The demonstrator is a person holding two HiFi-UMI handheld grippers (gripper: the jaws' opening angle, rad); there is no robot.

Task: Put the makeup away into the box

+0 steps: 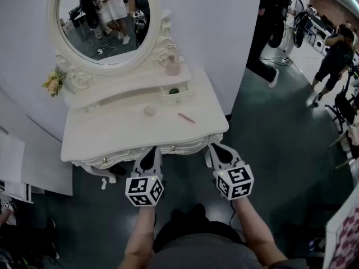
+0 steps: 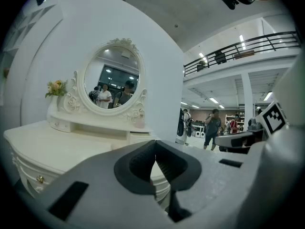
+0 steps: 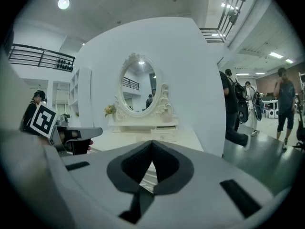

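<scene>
Makeup is all on the dressing table [image 1: 106, 136], ahead of both your grippers.
- The round pink compact [image 1: 149, 111] lies mid-tabletop.
- The thin pink stick [image 1: 187, 117] lies just right of the compact. Both are set back from the table's front edge.
- The pink bottle [image 1: 173, 67] stands on the table's raised back shelf, at the right foot of the oval mirror [image 1: 106, 21].
- The small drawer [image 1: 175, 95] under that shelf is pulled open, with something dark green [image 1: 174, 91] in it. Too small to tell what.

Your left gripper [image 1: 150, 150] sits at the table's front edge, about in line with the compact but well short of it. Its jaws are closed, pads meeting at the tips, nothing between them.

Your right gripper [image 1: 216, 146] is at the table's front right corner, with the pink stick ahead and to its left. Its jaws are fully closed too, and empty.

Neither gripper touches any makeup. I can't tell whether the tips touch the table's rim.
</scene>
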